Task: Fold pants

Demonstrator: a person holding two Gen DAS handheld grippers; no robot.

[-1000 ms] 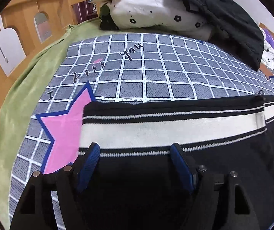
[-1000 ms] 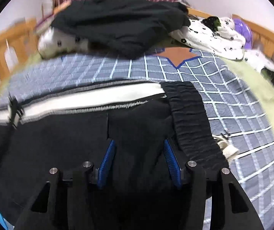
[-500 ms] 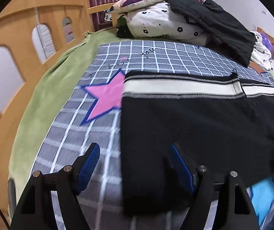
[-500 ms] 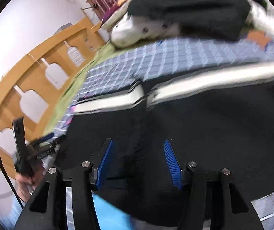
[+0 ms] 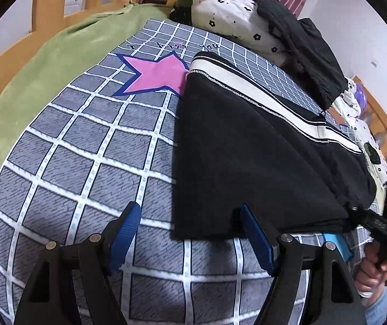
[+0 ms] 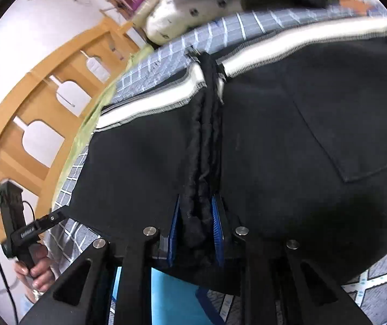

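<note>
The left gripper (image 5: pixel 190 237) has backed off the pants (image 5: pixel 247 146): its jaws, spread wide over black cloth a second ago, now gape released above the checked bedspread (image 5: pixel 85 168), with the pants' near corner just ahead of the right-hand jaw. The right gripper (image 6: pixel 195 230) has gone from open jaws to clenched, grasping the bunched waistband (image 6: pixel 207 135) that runs straight ahead from between them. The pants lie flat on the bed, so the next fold looks begun.

left tongs (image 5: pixel 190 235) spread wide, right tongs (image 6: pixel 195 230) clamped
</note>
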